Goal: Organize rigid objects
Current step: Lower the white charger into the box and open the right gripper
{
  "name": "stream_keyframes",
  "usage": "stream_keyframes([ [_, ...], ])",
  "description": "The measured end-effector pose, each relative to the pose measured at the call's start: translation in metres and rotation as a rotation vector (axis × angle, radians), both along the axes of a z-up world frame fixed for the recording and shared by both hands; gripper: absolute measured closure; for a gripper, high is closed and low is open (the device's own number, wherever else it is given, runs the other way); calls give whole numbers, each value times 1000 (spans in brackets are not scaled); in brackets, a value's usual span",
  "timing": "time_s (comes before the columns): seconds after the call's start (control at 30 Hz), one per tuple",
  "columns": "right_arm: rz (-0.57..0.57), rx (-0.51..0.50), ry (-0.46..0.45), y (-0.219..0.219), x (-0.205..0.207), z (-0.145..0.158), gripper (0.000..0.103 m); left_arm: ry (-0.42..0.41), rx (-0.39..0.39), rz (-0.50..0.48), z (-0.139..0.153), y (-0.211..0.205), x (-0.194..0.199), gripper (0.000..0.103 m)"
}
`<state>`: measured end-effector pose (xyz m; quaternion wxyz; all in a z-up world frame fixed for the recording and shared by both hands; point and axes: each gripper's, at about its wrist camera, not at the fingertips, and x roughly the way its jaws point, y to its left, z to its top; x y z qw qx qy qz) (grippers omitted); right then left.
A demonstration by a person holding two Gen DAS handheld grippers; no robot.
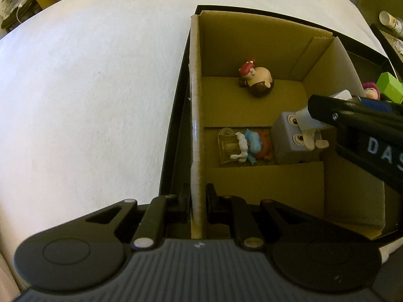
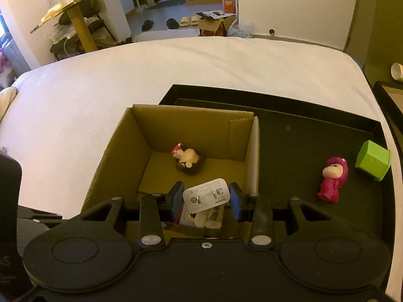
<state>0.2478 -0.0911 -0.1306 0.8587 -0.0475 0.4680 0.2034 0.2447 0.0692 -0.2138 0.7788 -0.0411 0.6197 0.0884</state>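
Observation:
A cardboard box (image 1: 226, 37) stands in a black tray (image 2: 289, 130) on a white bed. My left gripper (image 1: 197, 201) is shut on the box's left wall (image 1: 195, 125). My right gripper (image 2: 206, 200) is above the box interior with a white charger (image 2: 206, 196) between its jaws; it also shows in the left wrist view (image 1: 314, 118). Inside the box lie a brown figurine (image 1: 257, 80), a blue and orange toy (image 1: 254, 148) and a grey cube toy with eyes (image 1: 289, 138). A pink figurine (image 2: 332, 178) and a green cube (image 2: 372, 161) lie in the tray.
The white bed (image 1: 88, 88) spreads left of the tray. A gold side table (image 2: 75, 17) and room clutter stand beyond the bed. A cup (image 2: 398, 71) stands at the far right.

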Motion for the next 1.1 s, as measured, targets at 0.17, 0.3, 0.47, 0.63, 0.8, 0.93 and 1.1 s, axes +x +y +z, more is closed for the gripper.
stream_keyframes([
  [0.17,-5,-19,7,0,3,-1,63,0,1,0,1,0,0,92],
  [0.3,-16,-9,-10,-7,1,6,62,0,10,-5,1,-1,1,92],
  [0.47,-24,37,-18,-18,-4,16,62,-1,18,-7,1,-4,1,92],
  [0.63,-35,65,-36,-30,-9,26,62,-2,28,-9,3,-8,1,92],
  [0.8,-57,86,-47,-45,-12,33,62,1,38,-13,3,-11,3,92],
  [0.93,-82,98,-51,-60,-14,35,62,4,45,-15,1,-12,3,92],
  [1.1,-121,108,-49,-83,-16,34,62,10,56,-17,0,-15,4,92],
])
